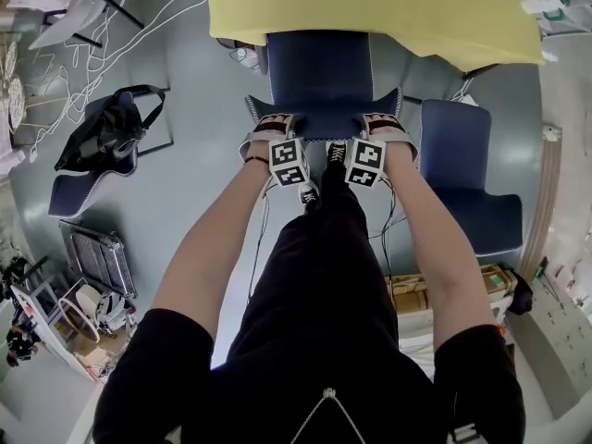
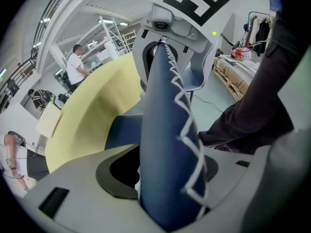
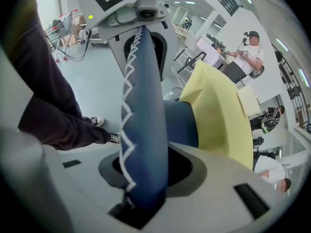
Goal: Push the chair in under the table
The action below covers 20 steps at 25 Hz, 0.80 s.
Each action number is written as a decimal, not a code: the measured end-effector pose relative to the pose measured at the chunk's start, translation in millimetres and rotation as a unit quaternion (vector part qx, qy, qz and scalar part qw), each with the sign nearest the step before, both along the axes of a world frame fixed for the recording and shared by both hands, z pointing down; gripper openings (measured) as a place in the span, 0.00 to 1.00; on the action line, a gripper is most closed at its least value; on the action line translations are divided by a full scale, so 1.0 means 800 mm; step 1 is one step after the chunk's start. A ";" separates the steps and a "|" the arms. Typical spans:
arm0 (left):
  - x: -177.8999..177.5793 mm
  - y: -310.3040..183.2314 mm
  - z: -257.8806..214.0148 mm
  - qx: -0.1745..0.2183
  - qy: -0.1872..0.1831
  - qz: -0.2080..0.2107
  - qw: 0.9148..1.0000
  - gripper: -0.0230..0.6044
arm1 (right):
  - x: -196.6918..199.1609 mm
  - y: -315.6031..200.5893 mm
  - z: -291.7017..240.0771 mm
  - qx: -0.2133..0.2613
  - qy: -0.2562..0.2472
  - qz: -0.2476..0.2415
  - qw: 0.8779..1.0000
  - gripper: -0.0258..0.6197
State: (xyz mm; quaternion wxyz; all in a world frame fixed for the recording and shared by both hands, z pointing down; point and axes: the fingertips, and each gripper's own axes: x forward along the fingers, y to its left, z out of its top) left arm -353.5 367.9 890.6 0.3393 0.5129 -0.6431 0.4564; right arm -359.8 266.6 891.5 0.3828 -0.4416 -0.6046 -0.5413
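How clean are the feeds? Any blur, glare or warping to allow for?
Head view: sharp, evenly lit; the fisheye bows the yellow table edge. Left gripper view: the chair backrest is soft-focused close to the lens, with dark rounded corners. Right gripper view: same close-up softness on the backrest, background crisp, no glare.

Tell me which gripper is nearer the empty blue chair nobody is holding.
Right. The right gripper, shut on the held chair's backrest, sits just beside the empty chair. The left gripper grips the same backrest's other end, farther away.
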 end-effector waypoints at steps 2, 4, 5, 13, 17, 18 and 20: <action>-0.014 -0.002 -0.001 0.001 0.001 -0.001 1.000 0.42 | -0.015 -0.002 -0.001 0.000 -0.002 -0.001 1.000 0.26; -0.028 -0.003 -0.002 0.001 0.000 -0.003 1.000 0.42 | -0.029 -0.003 -0.003 0.000 -0.003 -0.004 1.000 0.26; -0.034 -0.003 -0.002 0.001 0.000 -0.003 1.000 0.42 | -0.036 -0.002 -0.003 -0.001 -0.003 -0.004 1.000 0.26; -0.090 -0.005 -0.005 0.001 0.000 -0.010 1.000 0.42 | -0.093 -0.005 -0.005 0.000 -0.004 -0.011 1.000 0.26; -0.119 -0.007 -0.005 0.001 0.000 -0.011 1.000 0.42 | -0.122 -0.006 -0.004 -0.001 -0.003 -0.013 1.000 0.26; -0.127 -0.008 -0.005 0.001 -0.001 -0.011 1.000 0.42 | -0.130 -0.007 -0.005 -0.001 -0.003 -0.013 1.000 0.26; -0.142 -0.010 -0.006 0.001 0.000 -0.013 1.000 0.42 | -0.146 -0.009 -0.005 -0.001 -0.005 -0.015 1.000 0.26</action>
